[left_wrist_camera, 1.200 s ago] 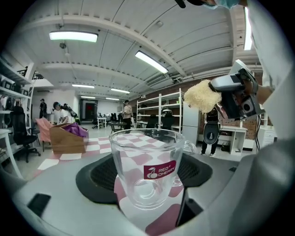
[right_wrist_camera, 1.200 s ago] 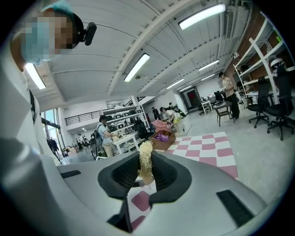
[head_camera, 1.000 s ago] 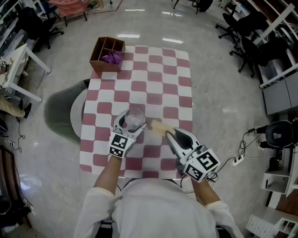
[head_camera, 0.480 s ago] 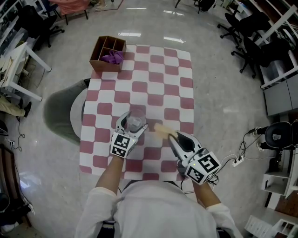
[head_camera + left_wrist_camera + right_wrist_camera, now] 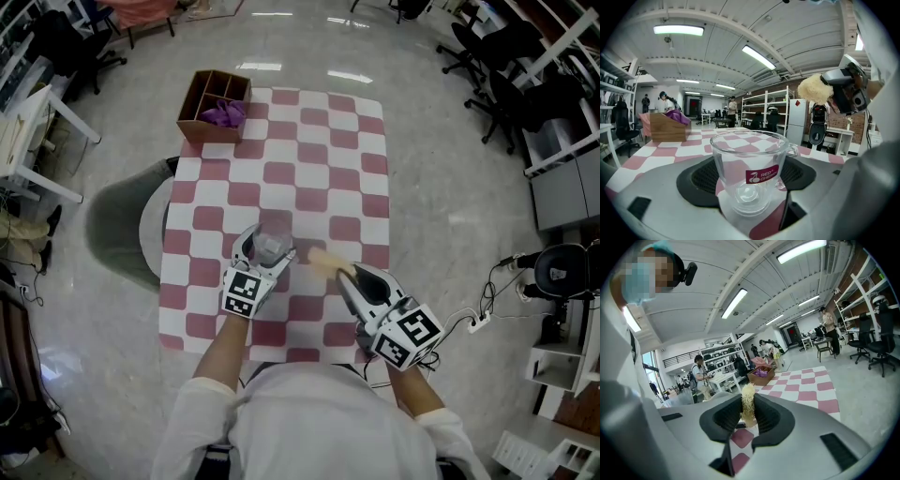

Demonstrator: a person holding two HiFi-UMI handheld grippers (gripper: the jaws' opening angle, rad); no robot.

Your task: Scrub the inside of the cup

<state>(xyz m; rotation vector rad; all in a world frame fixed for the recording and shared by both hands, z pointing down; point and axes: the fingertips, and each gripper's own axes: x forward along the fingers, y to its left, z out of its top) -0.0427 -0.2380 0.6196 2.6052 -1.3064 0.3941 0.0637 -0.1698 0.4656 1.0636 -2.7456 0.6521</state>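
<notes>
Moved since 1 s ago: glass cup and left gripper, drawn slightly toward near edge of table. Cup is held upright, mouth up, clamped betw. left jaws over near-left part of table. Jaws of right gripper are closed on pale fibrous scrubber, held just right of cup, outside it. Far-left corner: wooden box w/ purple cloth inside.

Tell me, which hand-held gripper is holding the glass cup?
The left hand-held gripper: its jaws are closed on the clear glass cup. The right hand-held gripper pinches a yellowish scrubber instead.
</notes>
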